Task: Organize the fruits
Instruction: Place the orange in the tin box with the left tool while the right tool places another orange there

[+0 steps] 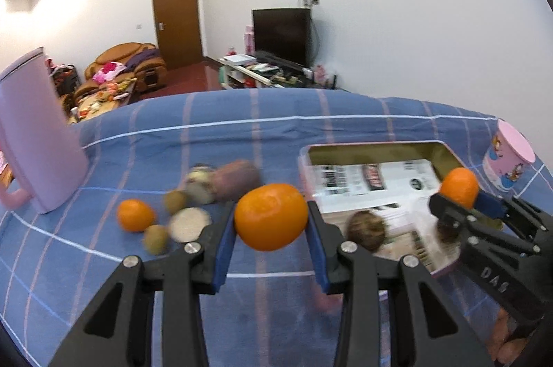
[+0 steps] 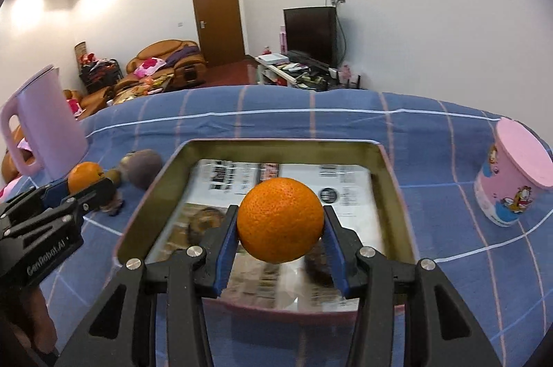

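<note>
Both tongs are clenched on fruit. The left gripper [image 1: 271,225] pinches an orange [image 1: 271,216] between its blue pads, carried above the checked blue cloth [image 1: 242,131] just short of the tin tray [image 1: 446,156], which lies toward two o'clock from it. The right gripper [image 2: 280,228] grasps a second orange [image 2: 280,220], and this one hangs over the tray [image 2: 387,166] itself, above the printed paper lining [image 2: 345,194] its floor.

The step in hand looks like the carry: two oranges on their way into the tray at once. I judge the right one close to its drop, while the left has to travel further toward two o'clock to clear the near rim. The next move calls for lowering each fruit near the lining before the pads part, since a round orange let go from height would likely roll. The two tools are also close together, so they need separate landing spots.

In the left view there are dark brownish fruits [image 1: 366,230] already in the tray, too blurred to name. Over at nine o'clock a third orange [image 1: 135,214], small brown-green fruits [image 1: 156,239] and a purplish one [image 1: 236,182] wait on the cloth beside the pink jug [image 1: 38,138]. A pink lidded tub [image 2: 511,180] stands at three o'clock.

Neither held orange has a real long axis. The left one looks slightly squashed, its broad side spanning the pads. I cannot tell where either stem end points.
</note>
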{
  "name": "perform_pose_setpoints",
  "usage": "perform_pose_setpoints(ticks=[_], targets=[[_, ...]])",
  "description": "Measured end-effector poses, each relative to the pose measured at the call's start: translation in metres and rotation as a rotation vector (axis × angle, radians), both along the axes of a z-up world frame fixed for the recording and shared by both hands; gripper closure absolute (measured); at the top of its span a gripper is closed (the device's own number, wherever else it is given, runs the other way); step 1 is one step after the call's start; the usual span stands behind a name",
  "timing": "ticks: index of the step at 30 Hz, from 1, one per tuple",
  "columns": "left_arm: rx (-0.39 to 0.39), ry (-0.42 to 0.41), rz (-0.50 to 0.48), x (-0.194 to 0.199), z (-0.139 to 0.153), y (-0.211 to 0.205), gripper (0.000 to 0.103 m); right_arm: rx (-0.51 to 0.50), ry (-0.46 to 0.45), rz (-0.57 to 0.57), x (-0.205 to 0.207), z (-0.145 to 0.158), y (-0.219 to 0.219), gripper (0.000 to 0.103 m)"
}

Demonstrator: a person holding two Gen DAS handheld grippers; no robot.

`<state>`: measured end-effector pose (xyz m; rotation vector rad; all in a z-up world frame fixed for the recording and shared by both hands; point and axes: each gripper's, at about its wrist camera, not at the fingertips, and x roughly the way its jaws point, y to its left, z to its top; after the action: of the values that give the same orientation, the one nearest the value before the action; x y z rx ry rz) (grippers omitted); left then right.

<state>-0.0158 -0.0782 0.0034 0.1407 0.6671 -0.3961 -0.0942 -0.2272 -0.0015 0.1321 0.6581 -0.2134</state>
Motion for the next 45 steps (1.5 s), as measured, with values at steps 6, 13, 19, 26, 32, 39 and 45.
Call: perform_pose_setpoints(ticks=[6,13,19,26,32,39,45], targets=[[0.009,0.019,-0.044,0.006,0.001,-0.041,0.062,-0.013,0.012,-0.008,-0.001,-0.002,-0.017,0.055],[0.028,0.035,-0.046,0.01,-0.009,-0.061,0.062,0.002,0.026,-0.023,0.005,-0.005,-0.029,0.055],[0.061,0.011,-0.048,0.004,-0.013,-0.064,0.062,0.003,0.043,-0.008,0.01,-0.008,-0.026,0.054],[0.096,-0.003,-0.044,0.002,-0.016,-0.067,0.062,0.021,0.041,0.004,0.01,-0.009,-0.029,0.054],[0.082,-0.002,-0.041,0.002,-0.014,-0.065,0.061,0.061,0.043,0.007,0.01,-0.009,-0.032,0.054],[0.07,-0.007,-0.046,0.002,-0.013,-0.063,0.059,0.07,0.039,0.009,0.008,-0.008,-0.033,0.053],[-0.003,0.002,-0.053,-0.001,-0.004,-0.055,0.049,0.1,0.009,0.005,0.002,-0.002,-0.038,0.052]])
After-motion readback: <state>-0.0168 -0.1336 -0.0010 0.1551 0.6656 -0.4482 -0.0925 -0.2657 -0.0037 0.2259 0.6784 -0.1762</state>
